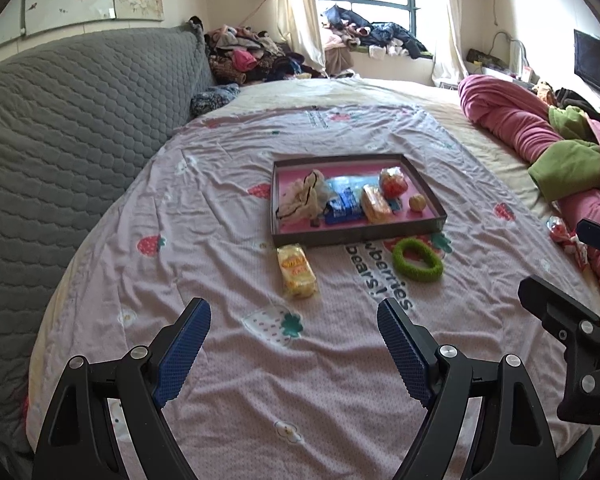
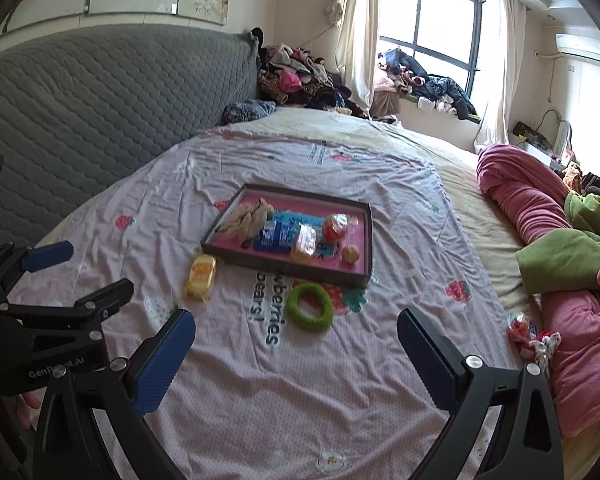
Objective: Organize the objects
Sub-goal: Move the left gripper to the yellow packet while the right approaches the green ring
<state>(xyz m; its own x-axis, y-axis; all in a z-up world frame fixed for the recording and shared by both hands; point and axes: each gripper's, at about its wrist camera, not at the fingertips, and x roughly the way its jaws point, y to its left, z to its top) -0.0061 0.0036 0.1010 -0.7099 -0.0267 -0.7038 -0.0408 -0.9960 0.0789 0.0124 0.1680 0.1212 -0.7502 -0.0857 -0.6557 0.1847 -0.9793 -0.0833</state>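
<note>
Both grippers – left gripper (image 1: 294, 322) & right gripper (image 2: 296, 334) – open, empty, above bed (image 1: 220, 380).

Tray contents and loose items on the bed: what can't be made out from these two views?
- Blue packet in the tray: print too small, both views; cloth bundle and orange packet overlap it.
- Yellow packet: label blurred, both views.
- Red-and-white wrapped item: mostly hidden in left wrist view behind the right gripper.
- Green ring: material unclear.
</note>
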